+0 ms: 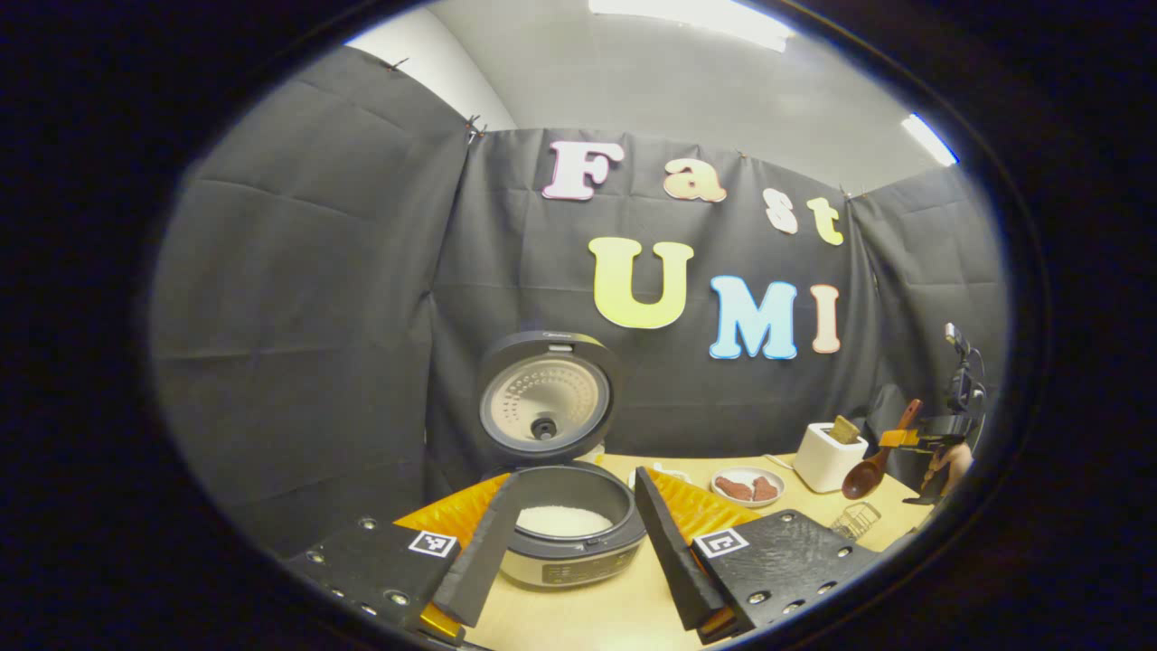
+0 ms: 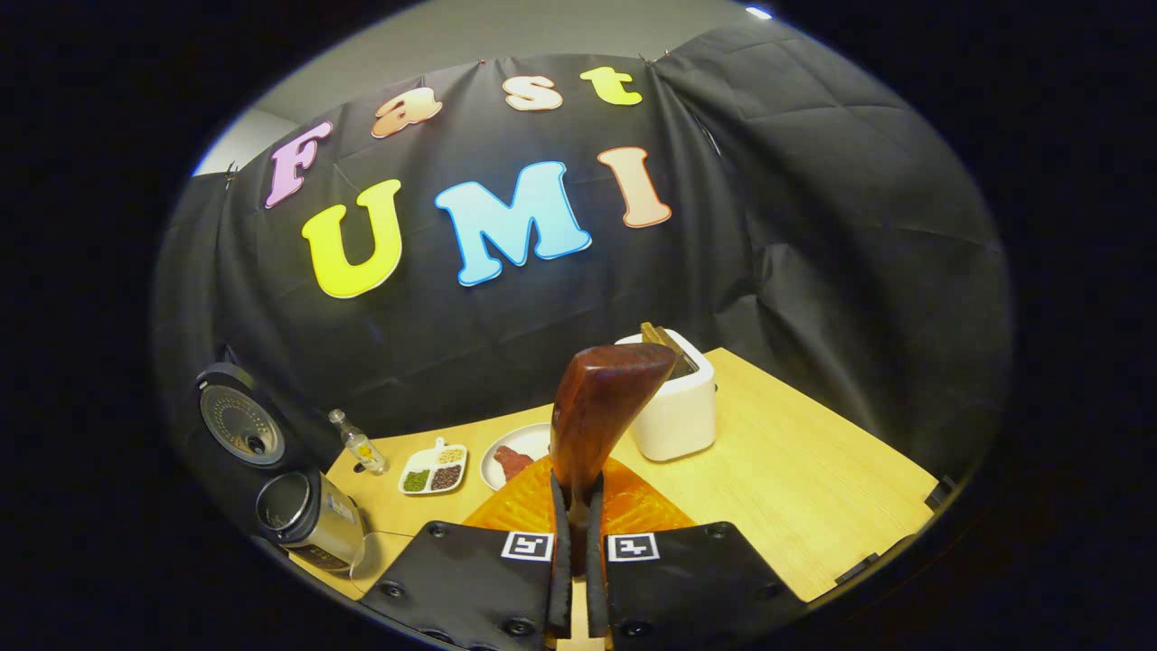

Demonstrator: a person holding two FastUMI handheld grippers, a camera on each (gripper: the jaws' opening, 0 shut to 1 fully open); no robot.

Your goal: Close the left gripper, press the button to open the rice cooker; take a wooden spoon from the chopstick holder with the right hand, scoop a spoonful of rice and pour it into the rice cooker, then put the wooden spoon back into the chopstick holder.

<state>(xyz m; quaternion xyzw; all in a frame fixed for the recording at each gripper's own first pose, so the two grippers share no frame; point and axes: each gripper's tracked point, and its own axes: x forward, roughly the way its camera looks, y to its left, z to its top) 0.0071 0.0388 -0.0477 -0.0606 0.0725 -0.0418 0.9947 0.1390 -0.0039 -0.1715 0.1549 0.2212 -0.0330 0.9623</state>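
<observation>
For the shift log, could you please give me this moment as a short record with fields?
rice cooker: lid up, white rice in the pot
left gripper: open, fingers either side of the cooker in its view, apart from it
right gripper: shut on the wooden spoon, bowl end up
chopstick holder: white, on the table, behind the spoon
small plate: reddish pieces on it, between cooker and holder
spoon contents: cannot tell

The wooden table (image 2: 795,470) bears the open rice cooker (image 1: 569,533), white chopstick holder (image 2: 676,411), two dishes (image 2: 434,468), perhaps a small bottle (image 2: 360,443).
</observation>
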